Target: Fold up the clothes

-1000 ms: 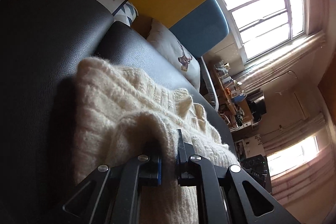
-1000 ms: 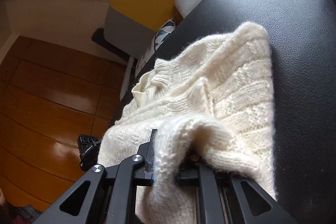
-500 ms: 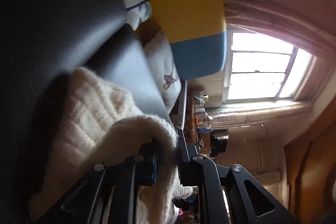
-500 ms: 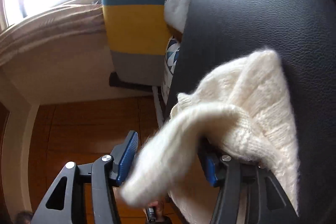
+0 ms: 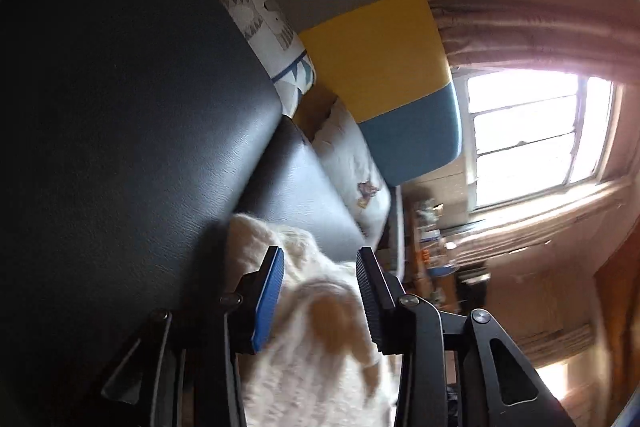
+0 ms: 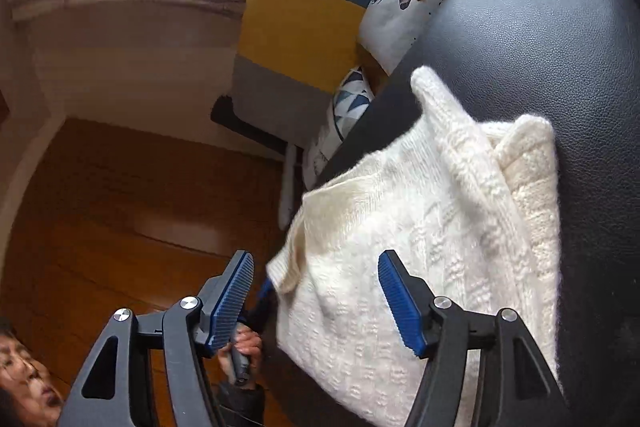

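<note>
i've got the cream sweater point(image 6: 432, 227) lying folded on the black leather seat point(image 6: 560, 27), its near edge hanging just past the seat's rim with bare wood floor point(image 6: 100, 207) open beside it. the right view shows a hand point(image 6: 244, 347) on a grip below; my left view shows the window point(image 5: 532, 139) and blurred knit instead. left gripper point(image 5: 320, 291) stands wide apart, sweater between its pads, not pinched. right gripper point(image 6: 316, 299) gapes wide, holding nothing.
</note>
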The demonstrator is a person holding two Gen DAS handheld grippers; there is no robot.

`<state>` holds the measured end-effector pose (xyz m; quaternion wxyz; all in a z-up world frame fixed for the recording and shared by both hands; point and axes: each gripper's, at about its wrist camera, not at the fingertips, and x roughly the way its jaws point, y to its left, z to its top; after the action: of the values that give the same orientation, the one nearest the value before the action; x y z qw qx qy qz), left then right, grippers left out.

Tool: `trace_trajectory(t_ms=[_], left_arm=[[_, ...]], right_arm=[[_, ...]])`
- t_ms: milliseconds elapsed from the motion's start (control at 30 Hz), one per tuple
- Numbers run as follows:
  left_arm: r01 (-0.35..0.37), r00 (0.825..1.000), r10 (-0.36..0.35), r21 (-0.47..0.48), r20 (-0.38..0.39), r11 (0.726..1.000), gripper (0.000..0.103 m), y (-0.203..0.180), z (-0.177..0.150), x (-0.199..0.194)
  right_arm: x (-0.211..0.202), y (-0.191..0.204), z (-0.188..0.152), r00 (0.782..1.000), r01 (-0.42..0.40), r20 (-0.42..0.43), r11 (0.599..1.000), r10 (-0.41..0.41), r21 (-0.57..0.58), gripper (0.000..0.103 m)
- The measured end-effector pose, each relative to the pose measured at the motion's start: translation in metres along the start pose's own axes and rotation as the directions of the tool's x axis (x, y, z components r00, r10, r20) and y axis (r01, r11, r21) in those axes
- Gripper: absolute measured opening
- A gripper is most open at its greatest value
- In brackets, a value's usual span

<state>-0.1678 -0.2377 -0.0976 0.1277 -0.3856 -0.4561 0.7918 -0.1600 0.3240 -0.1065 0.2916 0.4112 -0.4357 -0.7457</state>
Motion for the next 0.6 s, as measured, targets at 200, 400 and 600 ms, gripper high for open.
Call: trace_trajectory(t_ms=[200, 400, 600], left_arm=[[-0.128, 0.984, 0.154, 0.252, -0.089, 0.959, 0.038, -0.005, -0.033, 0.010], [-0.092, 0.983, 0.129, 0.256, -0.134, 0.962, 0.013, -0.001, -0.042, 0.010], [-0.014, 0.986, 0.045, 0.193, -0.159, 0.981, 0.007, 0.008, -0.058, -0.024]], right_arm=[[0.019, 0.011, -0.029, 0.973, 0.224, -0.013, 0.955, -0.231, -0.194, 0.067], [0.023, 0.003, -0.030, 0.970, 0.233, -0.025, 0.955, -0.241, -0.184, 0.067], [0.015, 0.003, -0.044, 0.944, 0.248, -0.157, 0.936, -0.292, -0.251, 0.054]])
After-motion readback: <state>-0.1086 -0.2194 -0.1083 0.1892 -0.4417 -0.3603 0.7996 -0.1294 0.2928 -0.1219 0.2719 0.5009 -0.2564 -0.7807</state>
